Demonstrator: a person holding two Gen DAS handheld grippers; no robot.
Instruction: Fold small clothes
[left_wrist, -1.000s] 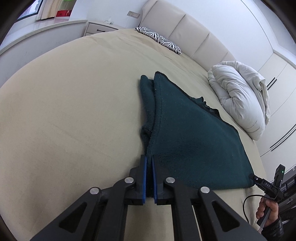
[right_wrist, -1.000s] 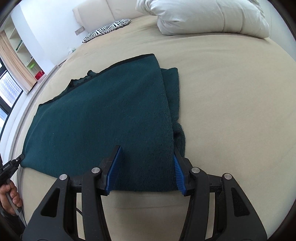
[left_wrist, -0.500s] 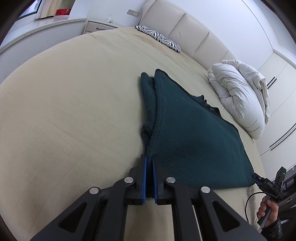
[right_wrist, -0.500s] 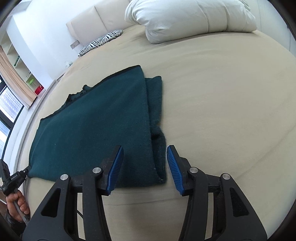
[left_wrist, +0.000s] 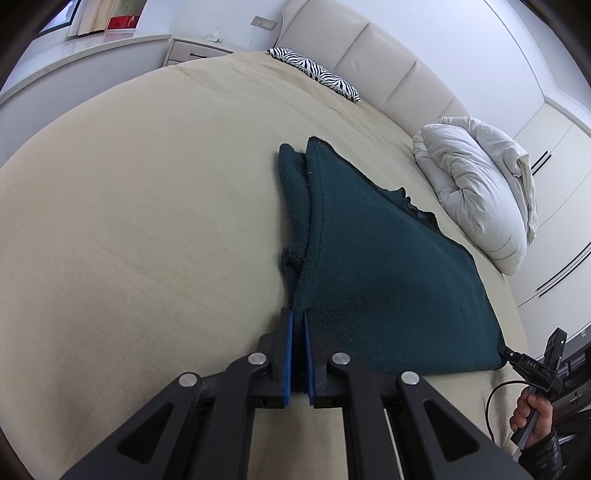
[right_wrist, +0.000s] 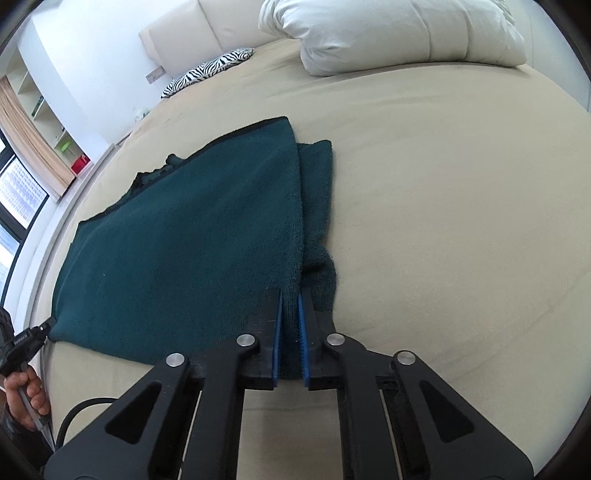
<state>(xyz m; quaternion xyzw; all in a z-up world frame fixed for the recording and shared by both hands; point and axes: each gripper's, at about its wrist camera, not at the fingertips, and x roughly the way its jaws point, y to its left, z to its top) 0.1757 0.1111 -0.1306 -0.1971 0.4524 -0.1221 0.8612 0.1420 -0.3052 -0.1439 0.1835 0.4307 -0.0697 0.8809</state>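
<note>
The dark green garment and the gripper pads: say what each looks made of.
Dark green garment: looks like thick knit or fleece, matte, with a fuzzy, nubby surface and soft rolled edges; the exact fibre can't be told. Pads of the right gripper: blue, seemingly rubber or soft plastic, with ribbed faces, set on black matte plastic-looking fingers.

A dark green knitted garment lies folded on a beige bed. In the foreground, the left tool, black with blue pads, is closed on the garment's near left corner. At the lower right edge, a hand grips the other tool, whose tip meets the garment's near right corner. A white duvet is bundled near the padded headboard, with a zebra-print pillow further left.
</note>
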